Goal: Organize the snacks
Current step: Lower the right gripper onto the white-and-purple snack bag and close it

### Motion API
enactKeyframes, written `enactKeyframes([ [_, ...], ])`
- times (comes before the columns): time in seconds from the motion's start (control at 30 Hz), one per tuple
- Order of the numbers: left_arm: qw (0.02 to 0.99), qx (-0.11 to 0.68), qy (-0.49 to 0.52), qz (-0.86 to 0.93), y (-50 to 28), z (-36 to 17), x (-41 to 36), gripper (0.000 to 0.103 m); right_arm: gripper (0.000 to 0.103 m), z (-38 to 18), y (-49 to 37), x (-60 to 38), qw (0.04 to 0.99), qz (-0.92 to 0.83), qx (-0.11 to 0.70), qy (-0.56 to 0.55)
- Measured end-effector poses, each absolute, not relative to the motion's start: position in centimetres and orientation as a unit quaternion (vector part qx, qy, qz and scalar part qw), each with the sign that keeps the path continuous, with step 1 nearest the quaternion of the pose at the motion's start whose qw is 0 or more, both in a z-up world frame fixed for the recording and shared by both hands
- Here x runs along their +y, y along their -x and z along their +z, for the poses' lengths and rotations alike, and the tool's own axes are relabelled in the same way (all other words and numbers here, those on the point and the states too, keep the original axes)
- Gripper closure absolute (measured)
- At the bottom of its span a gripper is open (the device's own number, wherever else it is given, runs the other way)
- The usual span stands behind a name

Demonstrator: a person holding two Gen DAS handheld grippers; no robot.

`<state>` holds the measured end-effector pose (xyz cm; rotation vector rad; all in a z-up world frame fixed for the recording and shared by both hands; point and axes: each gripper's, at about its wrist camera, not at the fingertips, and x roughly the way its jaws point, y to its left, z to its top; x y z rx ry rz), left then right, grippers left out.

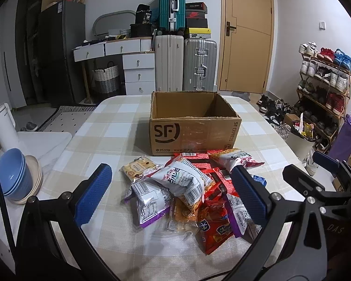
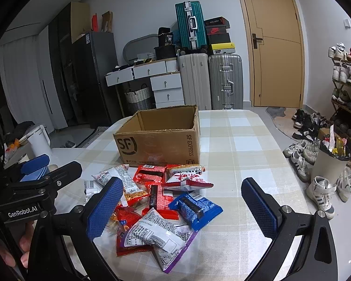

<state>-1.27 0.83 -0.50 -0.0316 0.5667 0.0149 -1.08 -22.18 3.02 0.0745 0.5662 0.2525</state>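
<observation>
A pile of snack packets (image 1: 187, 192) lies on the checked tablecloth, red, white and purple-edged ones overlapping; the same pile (image 2: 156, 201) includes a blue packet (image 2: 195, 207). Behind it stands an open cardboard SF box (image 1: 194, 126) (image 2: 161, 138); the part of its inside that shows is bare. My left gripper (image 1: 173, 194) is open above the pile, nothing between its blue pads. My right gripper (image 2: 182, 208) is open too, hovering over the pile's near right side. Each gripper shows at the edge of the other's view.
Stacked blue bowls and plates (image 1: 18, 175) and a white kettle (image 1: 3, 126) sit on a side counter at the left. A bin (image 2: 332, 161) and many shoes stand on the floor to the right. Suitcases (image 1: 184, 65) and drawers line the far wall.
</observation>
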Motion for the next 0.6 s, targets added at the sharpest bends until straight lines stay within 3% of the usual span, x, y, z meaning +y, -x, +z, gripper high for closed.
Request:
enactKeyframes([
  [0.37,0.957,0.286,0.035,0.029,0.4,0.1,4.0,0.001,0.000,2.5,1.0,-22.3,0.935,0.182,0.299,-0.049],
  [0.6,0.950,0.303,0.052,0.048,0.1,-0.2,7.3,0.001,0.000,-1.8,-0.4,-19.4,0.890,0.217,0.401,0.027],
])
